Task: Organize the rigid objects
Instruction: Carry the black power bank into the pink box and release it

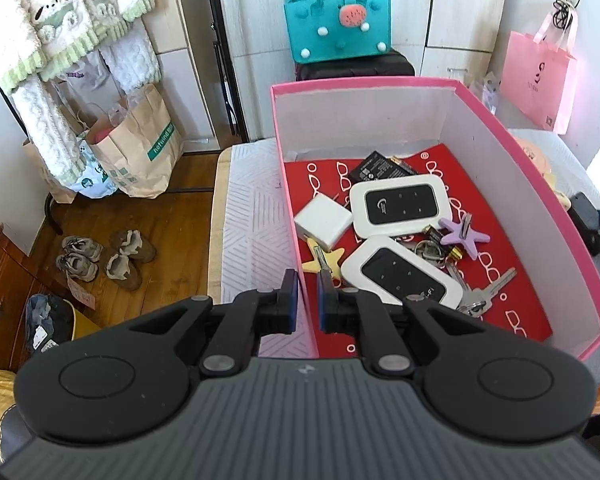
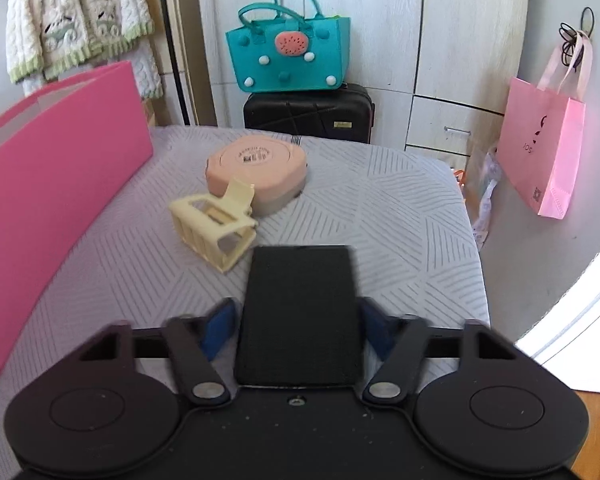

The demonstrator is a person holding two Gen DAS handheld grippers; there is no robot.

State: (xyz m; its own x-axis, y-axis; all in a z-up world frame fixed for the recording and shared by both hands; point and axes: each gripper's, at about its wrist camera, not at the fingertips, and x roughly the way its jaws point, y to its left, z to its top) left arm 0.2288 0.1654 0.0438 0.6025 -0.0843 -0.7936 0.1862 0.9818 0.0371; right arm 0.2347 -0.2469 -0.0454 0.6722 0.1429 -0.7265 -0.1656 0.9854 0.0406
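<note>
My left gripper (image 1: 308, 296) is shut on the left wall of the pink box (image 1: 290, 184), one finger outside and one inside. The box holds two white pocket routers (image 1: 398, 204) (image 1: 404, 276), a white charger cube (image 1: 323, 222), a black battery (image 1: 376, 168), keys (image 1: 484, 294), a purple star (image 1: 464, 236) and a yellow star (image 1: 324, 260). My right gripper (image 2: 298, 328) is shut on a black flat rectangular case (image 2: 300, 312) above the bed. A cream hair claw (image 2: 214, 228) and a round pink case (image 2: 258, 174) lie ahead of it. The pink box (image 2: 60, 184) stands to its left.
The grey patterned bed cover (image 2: 380, 216) carries everything. A teal felt bag (image 2: 288, 60) sits on a black suitcase (image 2: 312, 114) behind the bed. A pink paper bag (image 2: 544, 148) hangs at right. Paper bags (image 1: 140, 148) and shoes (image 1: 108, 258) stand on the wooden floor at left.
</note>
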